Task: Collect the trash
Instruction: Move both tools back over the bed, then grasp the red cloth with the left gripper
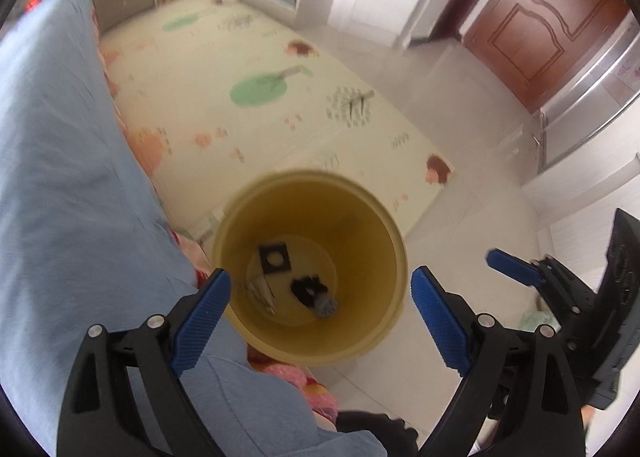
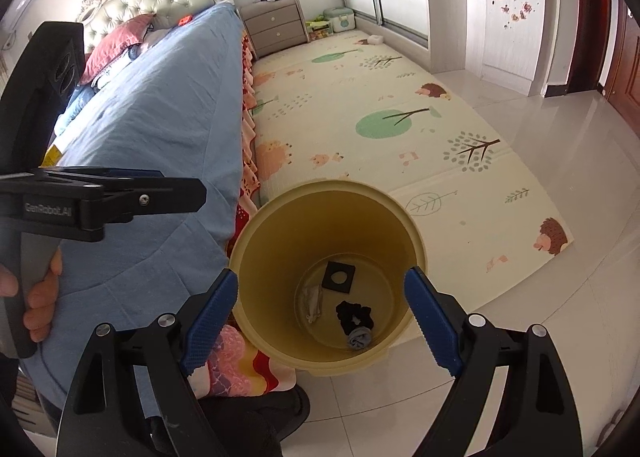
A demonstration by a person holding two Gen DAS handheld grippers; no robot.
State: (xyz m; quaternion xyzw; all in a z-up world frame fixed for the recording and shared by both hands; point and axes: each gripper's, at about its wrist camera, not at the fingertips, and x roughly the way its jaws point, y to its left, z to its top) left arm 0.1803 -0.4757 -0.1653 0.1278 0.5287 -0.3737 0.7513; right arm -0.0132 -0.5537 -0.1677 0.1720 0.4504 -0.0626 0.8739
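Observation:
A yellow trash bin (image 1: 384,225) (image 2: 256,241) stands on the floor beside the bed. Inside lie a black square piece with a round hole (image 1: 274,259) (image 2: 339,277), a crumpled clear wrapper (image 1: 262,291) (image 2: 314,303), a black scrunchie (image 1: 308,289) (image 2: 354,317) and a small grey wad (image 1: 326,305) (image 2: 359,339). My left gripper (image 1: 320,317) is open and empty above the bin. My right gripper (image 2: 320,321) is open and empty above the bin too, and also shows at the right of the left wrist view (image 1: 516,267).
The bed with a blue sheet (image 1: 60,177) (image 2: 152,129) lies to the left. A patterned play mat (image 1: 260,97) (image 2: 380,129) covers the floor beyond the bin. A nightstand (image 2: 276,27), wardrobe (image 2: 508,9) and brown door (image 1: 552,29) stand farther off.

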